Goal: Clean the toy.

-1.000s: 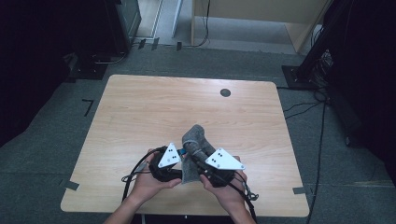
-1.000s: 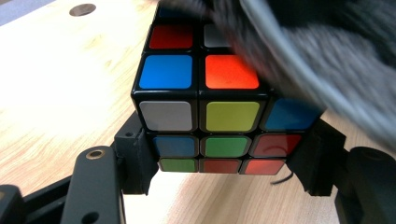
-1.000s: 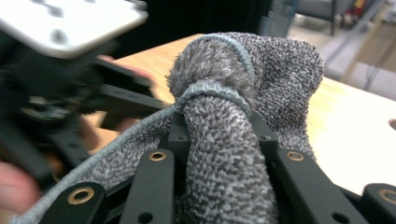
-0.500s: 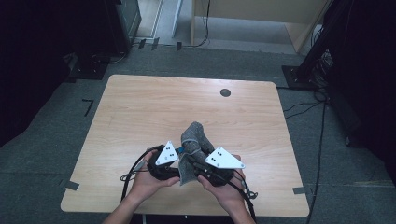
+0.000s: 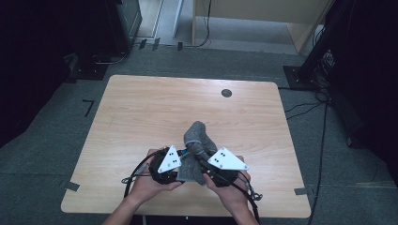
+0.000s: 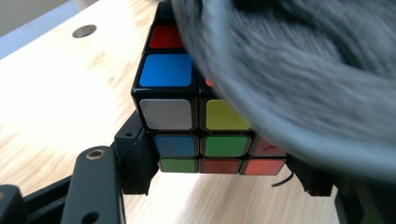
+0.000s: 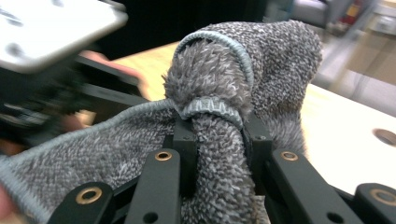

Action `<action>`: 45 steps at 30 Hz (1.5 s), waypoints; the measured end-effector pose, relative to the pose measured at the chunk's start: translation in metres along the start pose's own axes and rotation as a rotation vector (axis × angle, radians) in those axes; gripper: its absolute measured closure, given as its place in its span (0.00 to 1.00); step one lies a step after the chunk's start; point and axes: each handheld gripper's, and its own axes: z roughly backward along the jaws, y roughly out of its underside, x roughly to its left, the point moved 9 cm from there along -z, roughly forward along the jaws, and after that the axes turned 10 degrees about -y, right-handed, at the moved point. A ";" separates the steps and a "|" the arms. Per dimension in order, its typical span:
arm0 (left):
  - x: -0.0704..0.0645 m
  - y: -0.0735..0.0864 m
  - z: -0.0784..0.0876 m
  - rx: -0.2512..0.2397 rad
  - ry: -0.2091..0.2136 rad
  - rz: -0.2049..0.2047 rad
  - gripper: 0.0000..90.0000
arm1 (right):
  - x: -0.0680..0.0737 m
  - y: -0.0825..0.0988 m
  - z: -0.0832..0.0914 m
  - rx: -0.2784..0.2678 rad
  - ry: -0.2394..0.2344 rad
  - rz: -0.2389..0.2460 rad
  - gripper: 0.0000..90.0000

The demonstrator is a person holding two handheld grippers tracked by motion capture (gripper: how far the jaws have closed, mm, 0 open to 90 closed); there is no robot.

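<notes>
Now cube (image 6: 196,116) gripped, grey cloth (image 7: 219,140) pinched

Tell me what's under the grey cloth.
A colour-tile puzzle cube sits partly beneath the grey cloth, clamped in the left tool. Its near face shows; the cube's top and far part are covered.

I see a light wooden table (image 5: 141,117) on grey carpet, with a small dark round hole (image 5: 226,93) near its far edge.
</notes>
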 end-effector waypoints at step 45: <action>0.003 -0.003 0.010 -0.112 0.095 0.059 0.39 | -0.024 0.018 0.000 -0.032 -0.138 -0.189 0.81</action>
